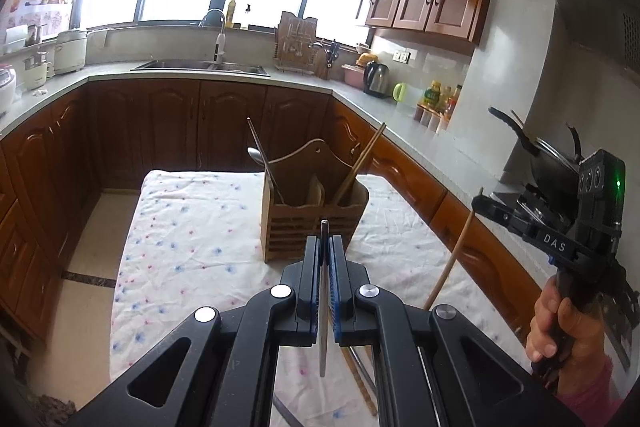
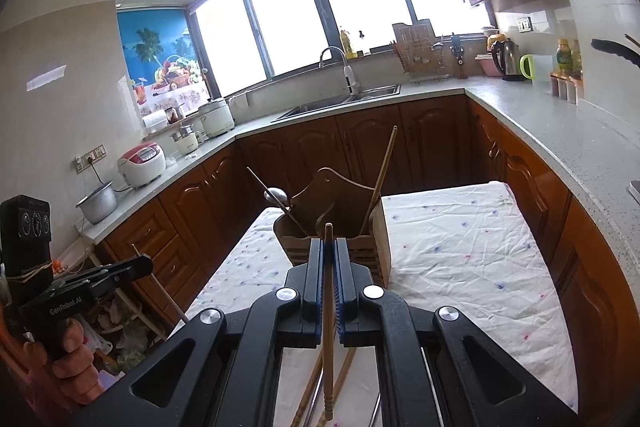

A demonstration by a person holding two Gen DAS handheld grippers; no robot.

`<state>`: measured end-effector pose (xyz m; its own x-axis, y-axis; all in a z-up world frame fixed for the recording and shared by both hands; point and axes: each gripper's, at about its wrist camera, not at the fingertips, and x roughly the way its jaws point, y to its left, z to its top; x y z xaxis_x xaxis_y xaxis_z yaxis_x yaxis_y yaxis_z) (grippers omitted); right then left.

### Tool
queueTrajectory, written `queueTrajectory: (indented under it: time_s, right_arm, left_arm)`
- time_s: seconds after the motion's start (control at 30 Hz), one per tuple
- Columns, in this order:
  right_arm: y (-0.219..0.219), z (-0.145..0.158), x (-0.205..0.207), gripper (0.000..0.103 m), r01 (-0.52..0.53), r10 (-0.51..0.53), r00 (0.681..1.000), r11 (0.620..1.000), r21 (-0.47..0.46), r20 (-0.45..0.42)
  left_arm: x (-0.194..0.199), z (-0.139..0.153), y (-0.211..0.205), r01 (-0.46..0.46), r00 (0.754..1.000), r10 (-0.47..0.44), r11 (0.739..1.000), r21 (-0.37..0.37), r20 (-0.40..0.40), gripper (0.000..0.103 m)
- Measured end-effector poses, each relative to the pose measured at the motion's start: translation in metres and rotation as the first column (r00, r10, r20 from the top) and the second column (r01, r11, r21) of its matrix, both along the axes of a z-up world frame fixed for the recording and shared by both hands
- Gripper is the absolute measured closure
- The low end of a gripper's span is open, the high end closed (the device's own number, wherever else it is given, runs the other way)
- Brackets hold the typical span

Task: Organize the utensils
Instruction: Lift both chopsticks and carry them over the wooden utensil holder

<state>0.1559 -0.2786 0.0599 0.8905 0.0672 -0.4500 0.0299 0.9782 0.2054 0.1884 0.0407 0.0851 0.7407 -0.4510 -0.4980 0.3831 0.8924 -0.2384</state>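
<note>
A cloth-covered bench (image 1: 192, 227) carries the wooden utensil holder (image 1: 312, 223), already holding a spoon and chopsticks. The left gripper (image 1: 325, 247) has its fingers clamped on a metal chopstick (image 1: 323, 307); the right gripper (image 2: 329, 259) pinches a wooden chopstick (image 2: 328, 327). Both are mid-carry; next, each tip likely needs lining up over a compartment.

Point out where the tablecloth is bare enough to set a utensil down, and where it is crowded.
Bare cloth lies left of the wooden holder, toward the table's left edge, and right of it, up to the counter side. It is crowded near the table's front edge, where loose chopsticks lie under the left gripper and right gripper, each shut on a utensil.
</note>
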Motion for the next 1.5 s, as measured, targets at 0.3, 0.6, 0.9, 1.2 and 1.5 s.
queueTrajectory:
  time_s: [0.3,0.6,0.9,1.2,1.5]
  right_arm:
    - [-0.003,0.005,0.007,0.098,0.016,-0.017,0.999,1.000,0.003,0.029]
    - [-0.015,0.024,0.035,0.098,0.063,-0.064,0.993,0.998,0.020,0.098]
    - [-0.038,0.059,0.075,0.098,0.115,-0.128,0.971,0.990,0.076,0.201]
    - [-0.051,0.070,0.115,0.098,0.193,-0.206,0.940,0.978,0.075,0.273]
    - [-0.065,0.008,0.138,0.098,0.182,-0.211,0.954,0.972,0.149,0.215]
  left_arm:
    - [0.015,0.005,0.002,-0.016,1.000,0.016,1.000,-0.023,0.024,0.100]
    - [0.054,0.019,-0.002,-0.035,0.996,0.040,0.997,-0.066,0.074,0.100]
    - [0.109,0.049,-0.003,-0.098,0.978,0.122,0.985,-0.143,0.171,0.100]
    - [0.160,0.016,-0.015,-0.180,0.960,0.218,0.961,-0.212,0.176,0.100]
    - [0.197,-0.061,-0.052,-0.237,0.963,0.257,0.951,-0.198,0.080,0.100]
